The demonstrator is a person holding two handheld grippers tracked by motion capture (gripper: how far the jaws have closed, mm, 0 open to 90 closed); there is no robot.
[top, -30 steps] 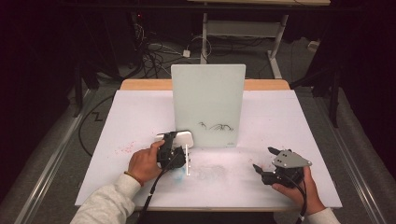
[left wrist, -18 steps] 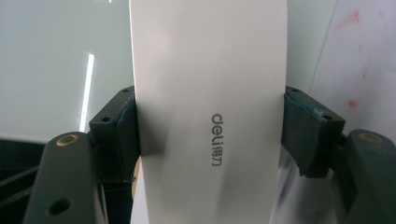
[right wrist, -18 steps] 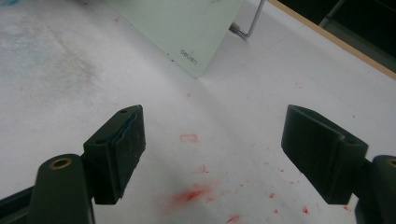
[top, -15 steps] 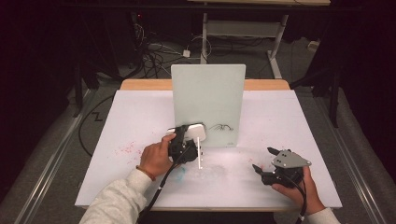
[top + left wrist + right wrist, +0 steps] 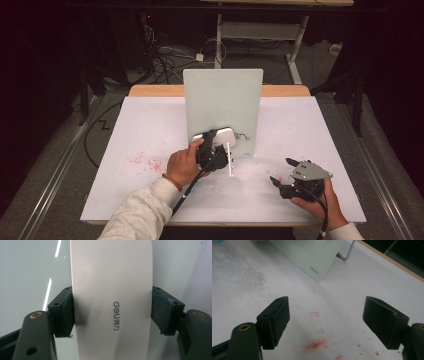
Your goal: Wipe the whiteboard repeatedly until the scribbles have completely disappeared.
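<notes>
A pale green-white board stands upright at the middle of the white table. My left gripper is shut on a white eraser and presses it against the board's lower part. In the left gripper view the eraser, printed "deli", sits between both pads with the board right behind it. A faint dark scribble remains just right of the eraser. My right gripper rests open near the table's front right, its jaws wide apart over bare, red-stained tabletop.
Red specks dot the table left of the left hand, and more lie under the right gripper. The board's corner and its metal stand leg are in the right gripper view. Cables lie on the floor beyond the table.
My left gripper has carried the eraser up and to the right onto the board's lower part. The dark scribble there has shrunk. The right gripper has stayed still.
</notes>
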